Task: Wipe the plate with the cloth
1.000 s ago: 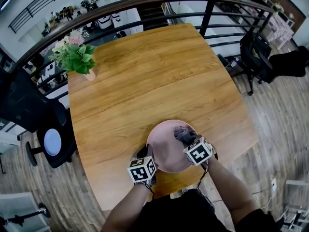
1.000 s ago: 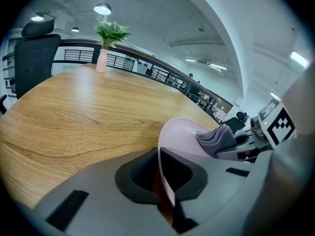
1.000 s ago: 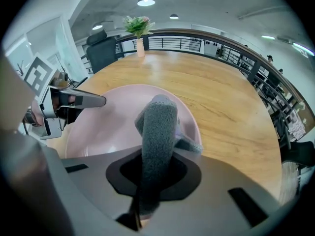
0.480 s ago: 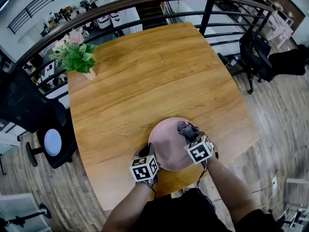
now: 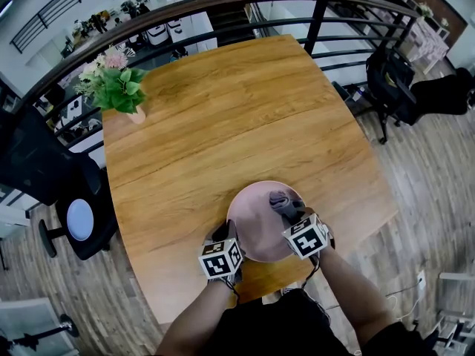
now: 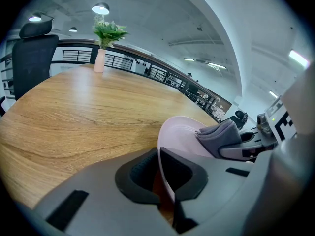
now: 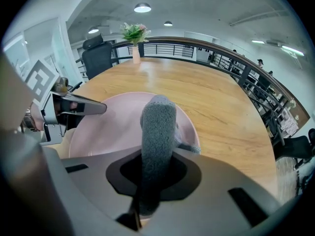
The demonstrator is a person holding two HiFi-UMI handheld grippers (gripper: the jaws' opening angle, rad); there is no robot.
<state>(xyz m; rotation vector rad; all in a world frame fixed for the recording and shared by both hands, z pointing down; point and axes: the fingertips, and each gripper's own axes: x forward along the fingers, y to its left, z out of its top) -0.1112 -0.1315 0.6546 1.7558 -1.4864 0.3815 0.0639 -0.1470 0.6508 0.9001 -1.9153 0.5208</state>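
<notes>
A pale pink plate sits near the front edge of the wooden table. My left gripper is shut on the plate's left rim, which runs edge-on between its jaws. On the right, my right gripper is shut on a folded grey cloth. The cloth stands up out of the jaws and rests on the right part of the plate. In the left gripper view the cloth lies on the plate's far side.
A pink vase with green leaves and flowers stands at the table's far left corner. A black railing curves behind the table. One office chair is at the left and another at the right.
The cloth slid a little up the plate's right side, then came back toward me. The left gripper kept still on the rim.
</notes>
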